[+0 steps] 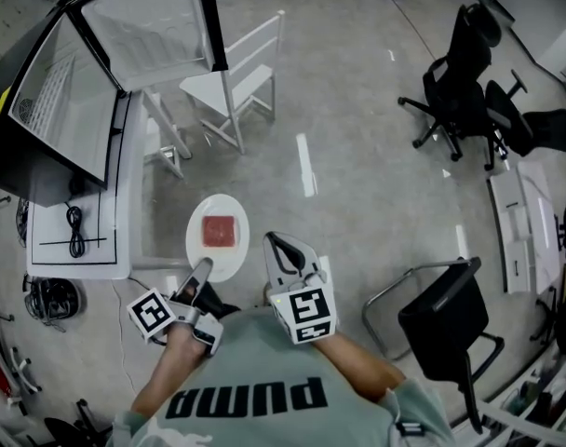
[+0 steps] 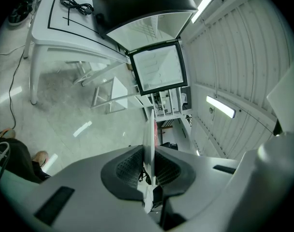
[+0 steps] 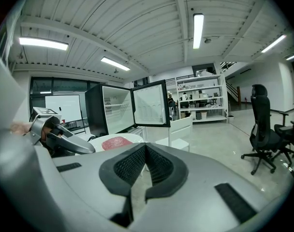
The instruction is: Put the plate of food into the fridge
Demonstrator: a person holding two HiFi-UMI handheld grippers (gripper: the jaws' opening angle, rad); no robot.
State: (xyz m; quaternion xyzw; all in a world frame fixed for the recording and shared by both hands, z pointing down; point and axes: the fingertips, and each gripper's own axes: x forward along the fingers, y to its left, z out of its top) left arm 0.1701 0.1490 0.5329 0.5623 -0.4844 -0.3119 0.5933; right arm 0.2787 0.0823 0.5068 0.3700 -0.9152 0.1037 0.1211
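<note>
White plate [image 1: 231,253] edge in L gripper [image 1: 202,271]

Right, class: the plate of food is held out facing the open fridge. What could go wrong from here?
The left tongs pinch the plate only at its near rim, so it may tilt and the red food could slide off. The right tongs sit shut and empty beside it, giving no support. The white chair stands close by the open fridge; the plate might knock it.

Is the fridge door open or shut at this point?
Open. The door stands swung out to the side, and the white inside of the fridge shows.
</note>
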